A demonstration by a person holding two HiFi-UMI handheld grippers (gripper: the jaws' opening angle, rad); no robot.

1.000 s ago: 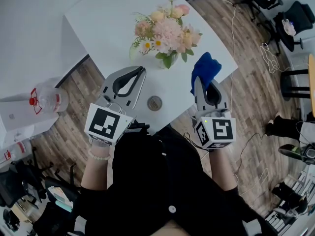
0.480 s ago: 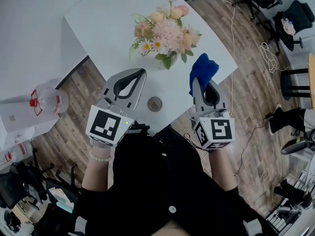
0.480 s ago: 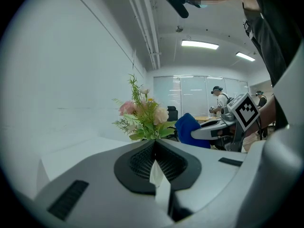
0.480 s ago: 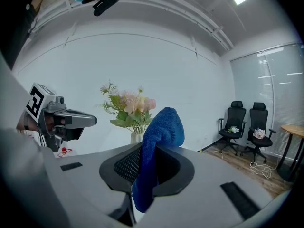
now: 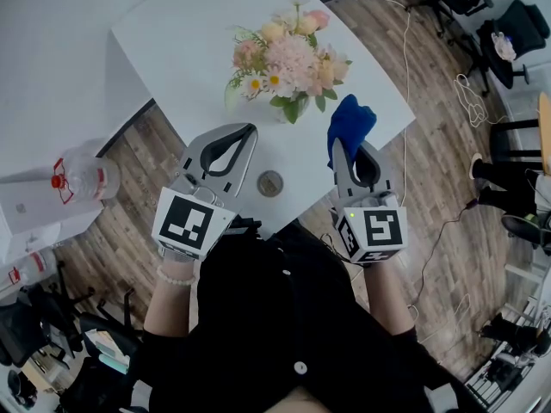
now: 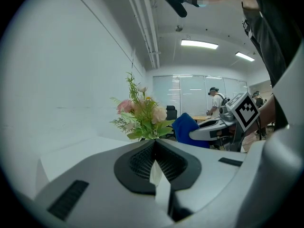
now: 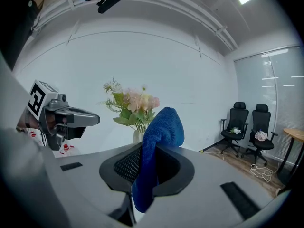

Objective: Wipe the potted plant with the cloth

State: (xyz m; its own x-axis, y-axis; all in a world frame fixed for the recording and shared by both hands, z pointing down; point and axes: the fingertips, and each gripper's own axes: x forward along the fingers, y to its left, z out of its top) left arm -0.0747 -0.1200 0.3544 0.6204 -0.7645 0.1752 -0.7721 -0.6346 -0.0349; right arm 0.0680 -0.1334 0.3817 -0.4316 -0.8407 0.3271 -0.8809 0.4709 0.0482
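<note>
A bouquet of pink, peach and white flowers with green leaves [image 5: 288,58] stands in a clear vase on the white table [image 5: 189,33]; both gripper views show it, the flowers [image 6: 141,113] ahead of the left jaws and the bouquet [image 7: 132,104] ahead of the right. My right gripper [image 5: 339,148] is shut on a blue cloth [image 5: 349,126], which bunches up above the jaws just right of the flowers, also seen as the cloth [image 7: 156,151]. My left gripper [image 5: 249,128] is shut with nothing in it, below and left of the vase.
A small round grey disc [image 5: 270,181] lies on the table between the grippers. A clear bottle with a red cap [image 5: 82,177] stands at the left. Black office chairs [image 7: 247,120] and cables on the wooden floor are to the right.
The right gripper and the blue cloth have edged slightly left toward the flowers. The left gripper has stayed where it was.
</note>
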